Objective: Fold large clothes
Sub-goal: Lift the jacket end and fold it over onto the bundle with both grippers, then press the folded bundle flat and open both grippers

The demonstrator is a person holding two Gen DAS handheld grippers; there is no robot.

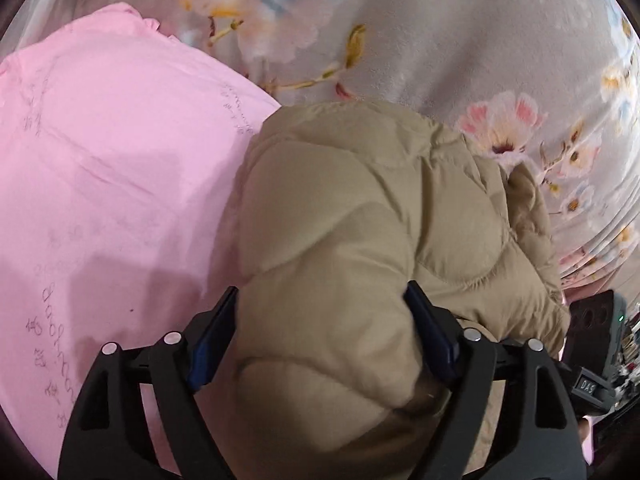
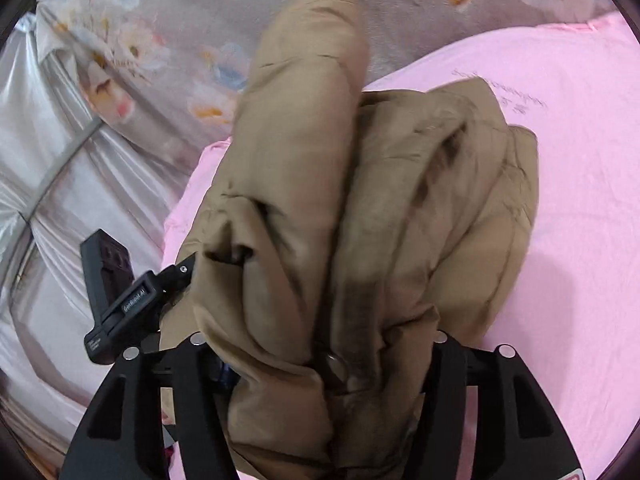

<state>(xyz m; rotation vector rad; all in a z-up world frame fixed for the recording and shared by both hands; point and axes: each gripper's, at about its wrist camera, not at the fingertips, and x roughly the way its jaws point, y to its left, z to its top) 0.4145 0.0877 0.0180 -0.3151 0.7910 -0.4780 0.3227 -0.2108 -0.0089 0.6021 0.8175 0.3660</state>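
A tan puffer jacket point(image 1: 360, 220) is bunched up over a pink sheet point(image 1: 100, 160). My left gripper point(image 1: 324, 332) has its blue-padded fingers point(image 1: 212, 340) clamped on a thick fold of the jacket. In the right wrist view the same jacket point(image 2: 360, 200) hangs in folds, a sleeve pointing up and away. My right gripper point(image 2: 320, 360) is shut on a bundle of the jacket, and its fingertips are hidden by the cloth. The left gripper body point(image 2: 120, 300) shows at the left in the right wrist view.
A grey bedspread with printed flowers point(image 1: 440, 40) lies beyond the pink sheet point(image 2: 580, 160). Silvery satin cloth point(image 2: 60, 160) hangs at the left of the right wrist view. Dark clutter point(image 1: 624, 340) shows at the right edge of the left wrist view.
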